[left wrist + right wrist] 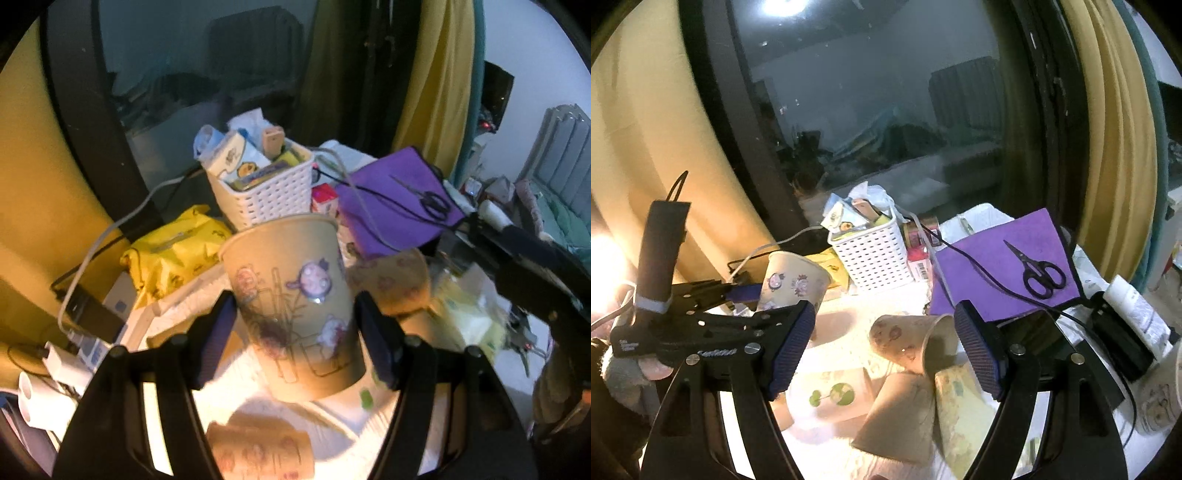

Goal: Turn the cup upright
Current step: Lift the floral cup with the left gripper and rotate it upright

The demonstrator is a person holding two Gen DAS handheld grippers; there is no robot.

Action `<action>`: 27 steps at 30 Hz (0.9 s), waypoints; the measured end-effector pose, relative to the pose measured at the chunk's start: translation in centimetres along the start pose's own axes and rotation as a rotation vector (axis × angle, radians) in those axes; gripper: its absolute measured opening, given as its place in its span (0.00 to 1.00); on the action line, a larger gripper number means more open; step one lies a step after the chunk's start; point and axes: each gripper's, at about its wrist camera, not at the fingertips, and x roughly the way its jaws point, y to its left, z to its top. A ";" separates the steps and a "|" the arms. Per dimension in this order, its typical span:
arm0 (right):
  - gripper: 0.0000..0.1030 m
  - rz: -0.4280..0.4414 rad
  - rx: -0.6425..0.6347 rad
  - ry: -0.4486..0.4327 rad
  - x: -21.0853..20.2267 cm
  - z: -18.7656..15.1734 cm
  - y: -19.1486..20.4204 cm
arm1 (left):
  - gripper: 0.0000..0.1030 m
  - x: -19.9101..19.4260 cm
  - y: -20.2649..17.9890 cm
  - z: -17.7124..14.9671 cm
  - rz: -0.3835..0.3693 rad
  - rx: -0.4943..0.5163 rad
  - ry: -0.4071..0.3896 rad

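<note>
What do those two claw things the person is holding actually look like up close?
Each is a black two-finger tool. The left gripper and right gripper have angular black plastic arms with cut-out slots and silver screws, ending in flat pads faced with dark blue, finely textured rubber. Seen from the right camera, the left one has a dark upright handle with a pale band round its base.
</note>
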 end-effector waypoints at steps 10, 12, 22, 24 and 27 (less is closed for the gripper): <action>0.79 0.024 -0.080 0.015 -3.6 -2.9 4.5 | 0.65 -7.2 0.5 -6.5 -0.035 -0.012 -0.094; 0.79 0.037 -0.107 0.021 -4.3 -3.8 5.7 | 0.65 -8.7 0.7 -8.4 -0.027 -0.013 -0.118; 0.79 0.093 -0.231 0.041 -7.7 -7.0 12.1 | 0.65 -13.9 1.7 -19.1 -0.008 -0.078 -0.165; 0.79 0.114 -0.250 0.055 -8.2 -8.0 13.4 | 0.65 -14.8 1.8 -21.3 0.005 -0.092 -0.177; 0.79 0.134 -0.269 0.073 -8.7 -9.3 15.0 | 0.65 -16.1 2.0 -24.1 0.021 -0.126 -0.205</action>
